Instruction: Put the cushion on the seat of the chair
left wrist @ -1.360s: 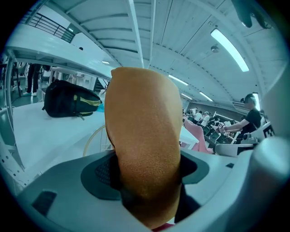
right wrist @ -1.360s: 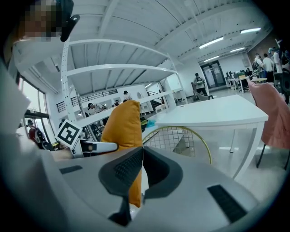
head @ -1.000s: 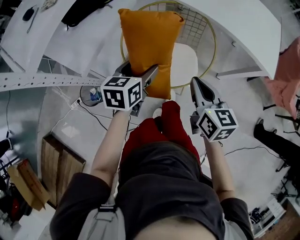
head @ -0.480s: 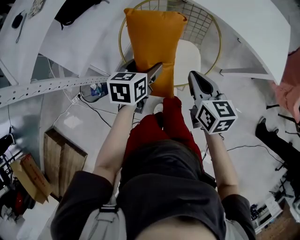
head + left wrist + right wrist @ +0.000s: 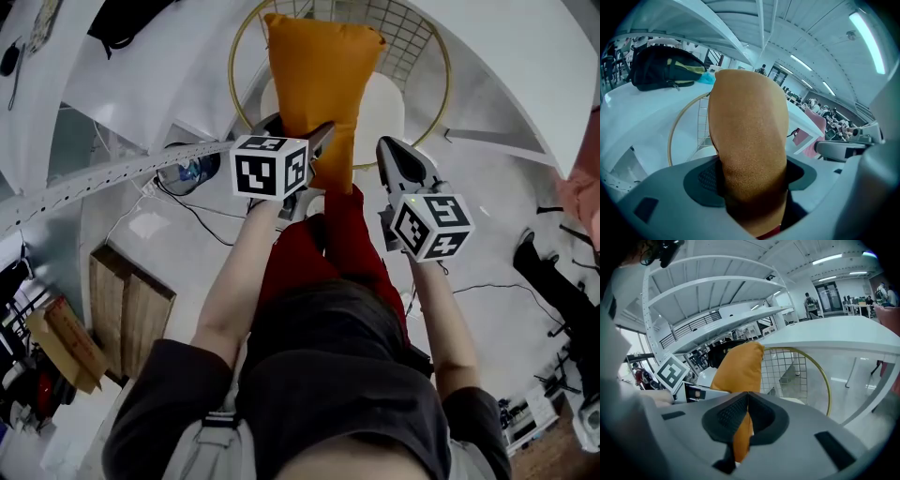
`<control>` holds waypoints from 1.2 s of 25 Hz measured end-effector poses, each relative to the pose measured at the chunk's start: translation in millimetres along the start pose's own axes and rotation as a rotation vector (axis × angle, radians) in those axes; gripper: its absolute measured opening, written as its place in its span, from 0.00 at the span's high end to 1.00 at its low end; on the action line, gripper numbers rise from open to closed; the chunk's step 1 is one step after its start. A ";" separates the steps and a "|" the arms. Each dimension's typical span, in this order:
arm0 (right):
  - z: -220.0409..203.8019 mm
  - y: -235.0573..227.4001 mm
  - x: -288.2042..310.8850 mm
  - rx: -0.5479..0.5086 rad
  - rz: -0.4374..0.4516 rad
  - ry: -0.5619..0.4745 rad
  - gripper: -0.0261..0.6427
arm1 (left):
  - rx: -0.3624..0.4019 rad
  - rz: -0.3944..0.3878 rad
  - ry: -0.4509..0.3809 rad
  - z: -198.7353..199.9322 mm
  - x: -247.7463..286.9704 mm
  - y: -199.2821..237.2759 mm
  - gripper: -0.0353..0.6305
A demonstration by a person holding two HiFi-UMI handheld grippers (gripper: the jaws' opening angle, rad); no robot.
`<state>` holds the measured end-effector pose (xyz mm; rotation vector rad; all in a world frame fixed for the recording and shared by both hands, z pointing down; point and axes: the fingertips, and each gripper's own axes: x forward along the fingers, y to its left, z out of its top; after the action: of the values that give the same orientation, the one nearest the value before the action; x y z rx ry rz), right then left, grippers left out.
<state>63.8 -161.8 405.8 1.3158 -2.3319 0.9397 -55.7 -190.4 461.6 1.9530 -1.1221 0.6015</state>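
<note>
Jaws of the left gripper [image 5: 312,153] pinch the cushion [image 5: 323,80] by its near end; it looks soft, light, probably floppy. The right gripper [image 5: 390,152] is closed, empty.

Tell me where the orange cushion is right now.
In the head view the cushion is at top centre, its near end clamped in the left gripper, reaching out over the gold-rimmed chair.

One cushion [image 5: 323,84], one chair [image 5: 380,112], one black bag [image 5: 661,68], and two claws: the left claw [image 5: 317,148] and the right claw [image 5: 386,148]
</note>
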 end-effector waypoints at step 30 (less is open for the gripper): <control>-44.7 -58.1 79.8 0.022 0.023 0.209 0.93 | -0.097 0.061 0.151 -29.0 84.4 18.8 0.42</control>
<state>67.8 -204.6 505.3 1.1407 -2.1873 1.0590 -30.7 -214.0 546.0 1.7660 -1.0983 0.7020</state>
